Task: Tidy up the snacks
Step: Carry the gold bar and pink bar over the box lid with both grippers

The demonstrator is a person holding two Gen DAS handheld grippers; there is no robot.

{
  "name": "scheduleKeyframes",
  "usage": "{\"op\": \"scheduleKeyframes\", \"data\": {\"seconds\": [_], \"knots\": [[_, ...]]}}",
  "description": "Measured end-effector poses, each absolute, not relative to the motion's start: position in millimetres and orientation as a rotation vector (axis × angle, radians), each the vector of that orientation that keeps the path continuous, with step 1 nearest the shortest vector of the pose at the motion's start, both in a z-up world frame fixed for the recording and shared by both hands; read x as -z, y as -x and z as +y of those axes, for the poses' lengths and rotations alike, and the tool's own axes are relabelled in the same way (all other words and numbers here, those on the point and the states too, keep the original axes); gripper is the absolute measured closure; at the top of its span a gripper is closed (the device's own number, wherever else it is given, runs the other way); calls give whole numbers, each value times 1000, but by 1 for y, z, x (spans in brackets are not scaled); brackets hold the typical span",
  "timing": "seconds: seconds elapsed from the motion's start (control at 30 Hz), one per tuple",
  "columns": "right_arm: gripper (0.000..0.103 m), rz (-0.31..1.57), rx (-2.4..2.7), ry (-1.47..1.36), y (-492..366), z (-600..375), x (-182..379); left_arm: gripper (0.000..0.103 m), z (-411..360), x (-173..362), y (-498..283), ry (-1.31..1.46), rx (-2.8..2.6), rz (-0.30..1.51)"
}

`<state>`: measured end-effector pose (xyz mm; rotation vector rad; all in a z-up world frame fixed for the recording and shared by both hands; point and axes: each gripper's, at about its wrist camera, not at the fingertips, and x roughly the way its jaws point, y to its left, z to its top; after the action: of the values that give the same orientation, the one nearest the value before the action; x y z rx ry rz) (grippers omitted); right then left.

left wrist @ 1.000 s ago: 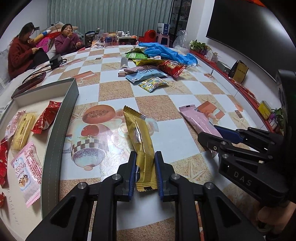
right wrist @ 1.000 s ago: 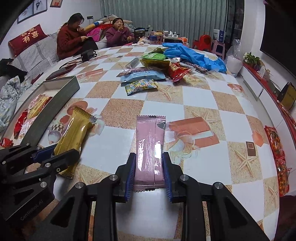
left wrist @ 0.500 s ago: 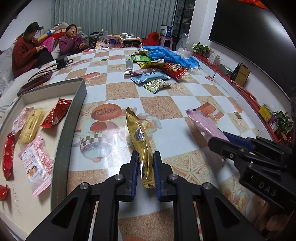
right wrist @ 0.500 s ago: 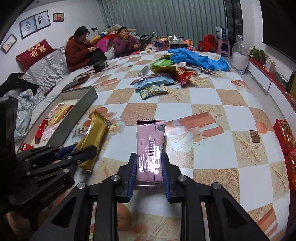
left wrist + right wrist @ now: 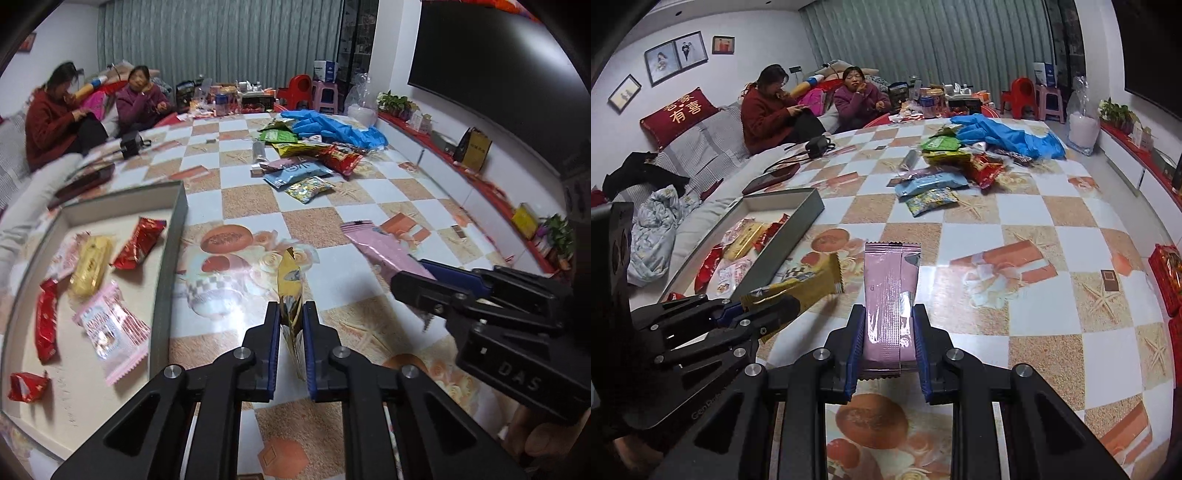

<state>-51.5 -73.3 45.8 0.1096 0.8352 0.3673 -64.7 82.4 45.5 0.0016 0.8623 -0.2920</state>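
Snacks in both hands right now! Left claw [image 5: 291,325] is clamped on the long gold foil snack packet [image 5: 290,291]; its jaws have just been closing, and the packet now stands pinched edge-on between the blue pads, lifted clear of the checkered desk [image 5: 243,199]. Right claw [image 5: 889,334] is clenched on the flat pink snack packet [image 5: 889,291], gripping its near end while the far end sticks out over the desk, also off the surface. From the right wrist camera, the left claw and its gold packet sit just beside, to the left.

Along the desk's left edge lies the shallow grey-walled box [image 5: 162,295], with red, yellow and pink wrapped snacks inside. Toward the far end of the desk there's a loose pile of colourful snack bags [image 5: 942,173], with blue gloves [image 5: 1008,136] just behind it. Two people [image 5: 809,107] sit on the sofa past the desk's far left corner.
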Motion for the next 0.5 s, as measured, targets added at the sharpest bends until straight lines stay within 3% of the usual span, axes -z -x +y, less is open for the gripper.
{"op": "scheduleKeyframes", "data": {"seconds": [0.5], "knots": [[76,817,-377,-140,54,-70,-56,91,112,-68,72,129,314,818]]}}
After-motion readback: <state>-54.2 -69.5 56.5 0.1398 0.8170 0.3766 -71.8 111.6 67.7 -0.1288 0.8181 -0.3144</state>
